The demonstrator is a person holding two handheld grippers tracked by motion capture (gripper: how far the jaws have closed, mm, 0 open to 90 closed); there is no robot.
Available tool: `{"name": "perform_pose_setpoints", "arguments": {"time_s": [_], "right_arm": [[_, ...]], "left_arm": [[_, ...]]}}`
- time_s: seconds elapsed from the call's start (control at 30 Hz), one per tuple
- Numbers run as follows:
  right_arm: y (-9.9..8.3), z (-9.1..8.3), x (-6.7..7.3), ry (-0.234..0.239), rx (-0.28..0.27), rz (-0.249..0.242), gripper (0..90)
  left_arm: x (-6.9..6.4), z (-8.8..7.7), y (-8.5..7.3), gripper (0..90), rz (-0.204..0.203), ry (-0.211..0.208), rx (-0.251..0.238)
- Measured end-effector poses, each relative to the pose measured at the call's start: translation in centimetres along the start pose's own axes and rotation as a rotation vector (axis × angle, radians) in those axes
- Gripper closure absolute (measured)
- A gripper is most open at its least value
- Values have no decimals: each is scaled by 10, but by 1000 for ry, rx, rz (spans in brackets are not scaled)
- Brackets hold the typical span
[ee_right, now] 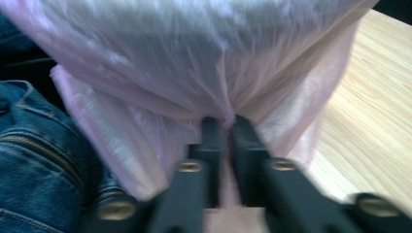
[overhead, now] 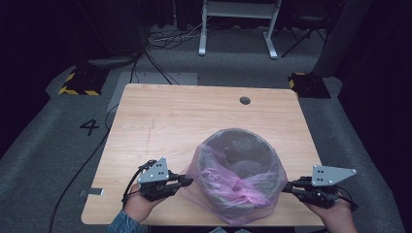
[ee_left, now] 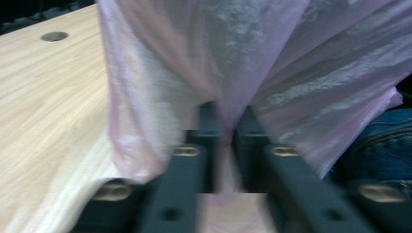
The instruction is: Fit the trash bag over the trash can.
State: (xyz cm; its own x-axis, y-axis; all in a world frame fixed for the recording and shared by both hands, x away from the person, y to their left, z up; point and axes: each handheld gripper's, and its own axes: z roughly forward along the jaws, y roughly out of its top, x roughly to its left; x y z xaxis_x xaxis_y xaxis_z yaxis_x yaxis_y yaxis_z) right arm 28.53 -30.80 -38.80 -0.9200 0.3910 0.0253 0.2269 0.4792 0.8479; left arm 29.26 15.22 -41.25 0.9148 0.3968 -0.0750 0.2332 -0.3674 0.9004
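Film of the pink bag (ee_left: 160, 82) is pinched between the jaws of the left gripper (ee_left: 224, 127), which stand almost together with a fold of the plastic drawn tight into the gap. From that pinch the film fans up and away from the jaws in stretched creases. In the high view this left gripper (overhead: 187, 180) sits at the bag's (overhead: 243, 213) near left flank, its grey plate on top and its cable trailing back over the hand (overhead: 141, 204).

Just the same on the other side: the right gripper (ee_right: 227, 121) is clamped on a gathered fold of the bag (ee_right: 194, 58), jaws nearly touching, with the film pulled taut above them. In the high view the right gripper (overhead: 286, 187) meets the bag at its near right flank, held by the right hand (overhead: 335, 216).

Between the two grippers stands a dark bin (overhead: 252, 155), round and upright, with the bag over its rim and down its sides (a bunched pink part lies inside the mouth). Loose film hangs past the near side of the bin, close to the table edge.

Under it all is the table (overhead: 170, 116), pale wood, with a small round hole (overhead: 245, 100) far beyond the bin. Blue denim (ee_right: 34, 160) shows beside the right gripper, below the table edge.
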Motion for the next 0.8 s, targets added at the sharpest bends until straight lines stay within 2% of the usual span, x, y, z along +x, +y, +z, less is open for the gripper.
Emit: {"name": "perform_pose_setpoints", "arguments": {"time_s": [0.1, 0.17, 0.27, 0.33, 0.37, 0.43, 0.5, 0.57, 0.63, 0.7, 0.8], "right_arm": [[-3, -1, -13, -42, -4, 61, 900], [-11, 5, -23, -54, 31, 94, 900], [-25, 18, -33, -45, 88, 143, 900], [-32, 23, -35, -33, 90, 166, 900], [-35, 26, -36, -26, 87, 178, 900], [-35, 30, -37, -43, 96, 174, 900], [-36, 35, -40, -77, 122, 168, 900], [-38, 40, -45, -74, 133, 188, 900], [-40, 47, -48, -89, 160, 188, 900], [-42, 52, -52, -106, 210, 199, 900], [-49, 60, -56, -96, 296, 238, 900]], "left_arm": [[3, 7, 0, 897, -12, 8, 38], [2, 13, -2, 898, -7, 6, 66], [2, 19, -7, 898, -14, -10, 98], [5, 23, -10, 898, -29, -18, 107], [7, 24, -11, 899, -33, -10, 117], [12, 29, -13, 899, -37, 42, 155], [22, 32, -18, 899, -86, 43, 159], [29, 35, -21, 899, -105, 69, 164], [33, 36, -22, 898, -127, 56, 153], [32, 37, -22, 897, -127, 46, 148], [30, 37, -22, 896, -110, 56, 157]]}}
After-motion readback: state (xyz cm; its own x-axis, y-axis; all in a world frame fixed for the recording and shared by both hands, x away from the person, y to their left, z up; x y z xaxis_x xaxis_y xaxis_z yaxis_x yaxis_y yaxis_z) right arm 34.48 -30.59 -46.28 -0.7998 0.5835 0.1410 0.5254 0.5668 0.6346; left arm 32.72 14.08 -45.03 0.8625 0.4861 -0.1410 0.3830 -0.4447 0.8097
